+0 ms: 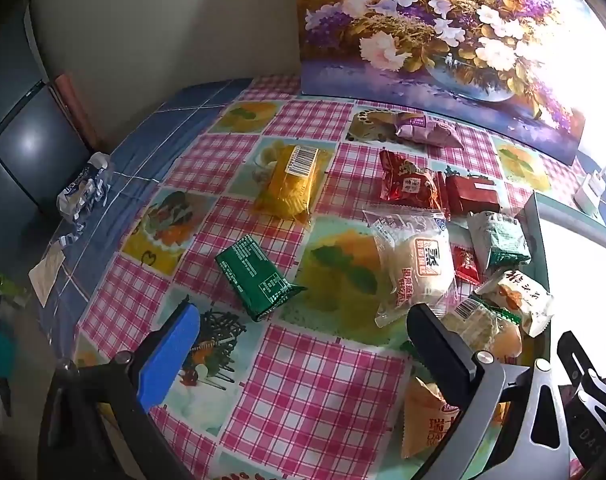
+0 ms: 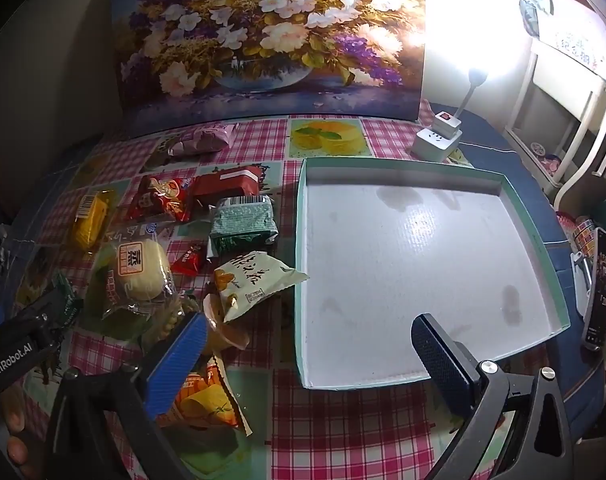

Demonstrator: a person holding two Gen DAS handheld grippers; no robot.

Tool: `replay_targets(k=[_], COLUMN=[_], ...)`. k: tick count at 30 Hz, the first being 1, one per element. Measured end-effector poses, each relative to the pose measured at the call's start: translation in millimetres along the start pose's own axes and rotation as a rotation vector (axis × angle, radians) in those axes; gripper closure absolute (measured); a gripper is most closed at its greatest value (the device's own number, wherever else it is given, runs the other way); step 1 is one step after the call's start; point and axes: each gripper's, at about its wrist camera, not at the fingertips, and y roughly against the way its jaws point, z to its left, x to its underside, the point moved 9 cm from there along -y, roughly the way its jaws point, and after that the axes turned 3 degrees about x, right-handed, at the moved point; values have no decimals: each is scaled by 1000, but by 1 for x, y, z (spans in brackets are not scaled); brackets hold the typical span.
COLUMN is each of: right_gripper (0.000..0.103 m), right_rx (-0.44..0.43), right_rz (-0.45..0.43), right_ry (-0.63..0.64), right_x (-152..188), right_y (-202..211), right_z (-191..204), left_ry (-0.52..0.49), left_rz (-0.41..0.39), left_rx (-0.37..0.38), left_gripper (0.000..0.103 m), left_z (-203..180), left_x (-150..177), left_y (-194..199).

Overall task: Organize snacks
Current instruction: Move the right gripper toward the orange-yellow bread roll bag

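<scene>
Both grippers have their jaws wide apart and hold nothing: the left gripper (image 1: 303,344) hangs over the table with the dark green snack packet (image 1: 257,278) just ahead of its jaws, and the right gripper (image 2: 309,344) has one jaw over the empty white tray (image 2: 419,268) and one jaw over the snack pile. The tray is empty, so I think no snack is sorted yet. To start well, go down slowly over one packet, like the white packet with the orange picture (image 2: 251,284) just ahead of the right gripper's blue pad, and squeeze it gently so it does not crush.
</scene>
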Motion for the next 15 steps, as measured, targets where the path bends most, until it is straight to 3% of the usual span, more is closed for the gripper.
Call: replay_targets(k=[15], right_gripper=[0], right_rx=[4], right_rz=[12], right_ry=[5], right_x=[2], right_y=[-2], right_z=[0], left_ry=[-4], left_rz=[3], left_rx=[38], left_gripper=[0], left_z=[-6], left_x=[1], left_y=[-3])
